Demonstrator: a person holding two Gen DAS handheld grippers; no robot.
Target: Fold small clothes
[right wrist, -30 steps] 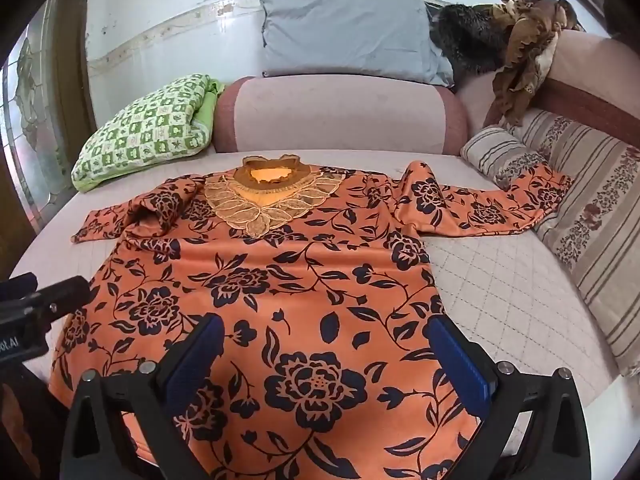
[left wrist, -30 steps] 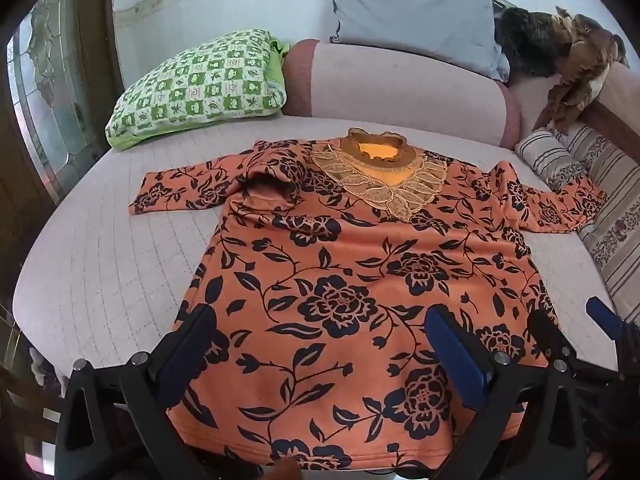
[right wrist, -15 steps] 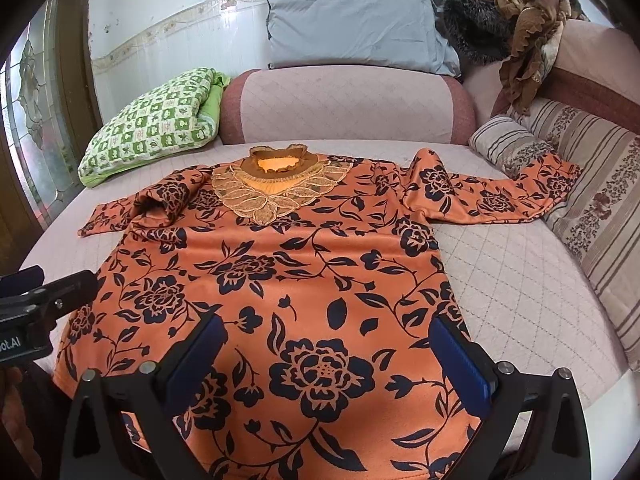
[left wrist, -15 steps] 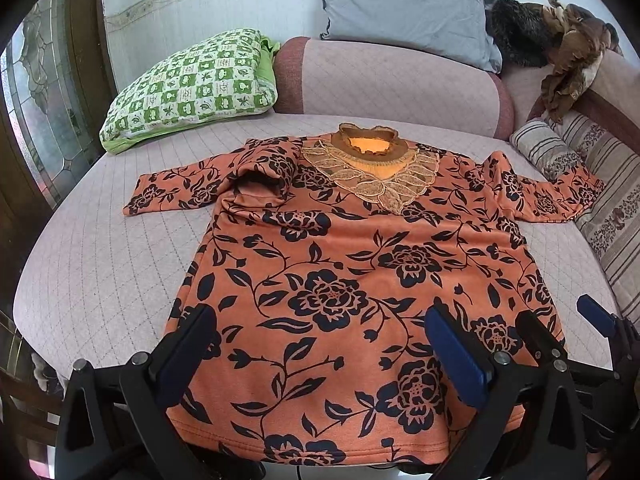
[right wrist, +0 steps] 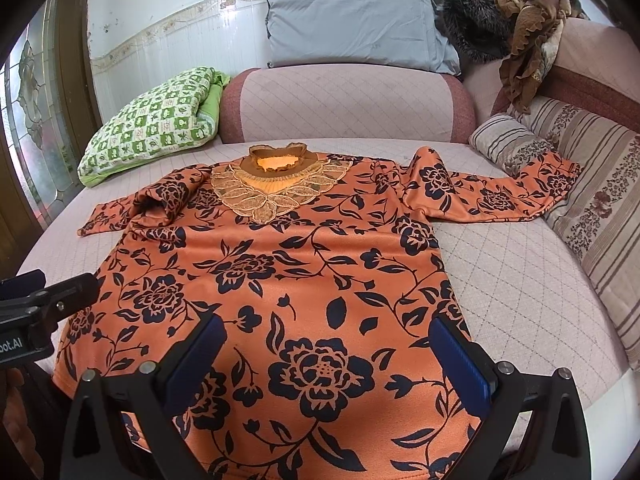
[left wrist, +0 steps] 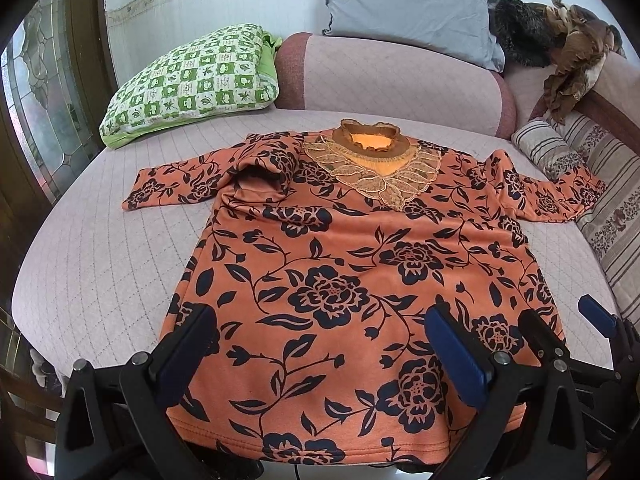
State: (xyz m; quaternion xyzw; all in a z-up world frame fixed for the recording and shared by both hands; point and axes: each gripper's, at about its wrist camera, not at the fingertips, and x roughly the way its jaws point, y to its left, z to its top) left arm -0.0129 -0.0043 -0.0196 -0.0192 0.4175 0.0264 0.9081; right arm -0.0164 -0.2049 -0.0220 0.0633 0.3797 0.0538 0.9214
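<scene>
My left claw [left wrist: 320,356] and right claw [right wrist: 330,360] hover, jaws apart and empty, over the hem of one orange long-sleeved top with black flowers [left wrist: 352,264], spread face-up on the pink quilted bed [left wrist: 100,248]. To fold cleanly, I judge each claw should pinch a sleeve near its cuff and bring it across the chest without dragging the body. Counted: one top, two sleeves, one green checked pillow [left wrist: 192,84], one grey pillow [right wrist: 356,28].

The orange long-sleeved top with black flowers [right wrist: 304,280] loses its hem below the right view's edge; the left tongs [right wrist: 24,304] are cropped there.
</scene>
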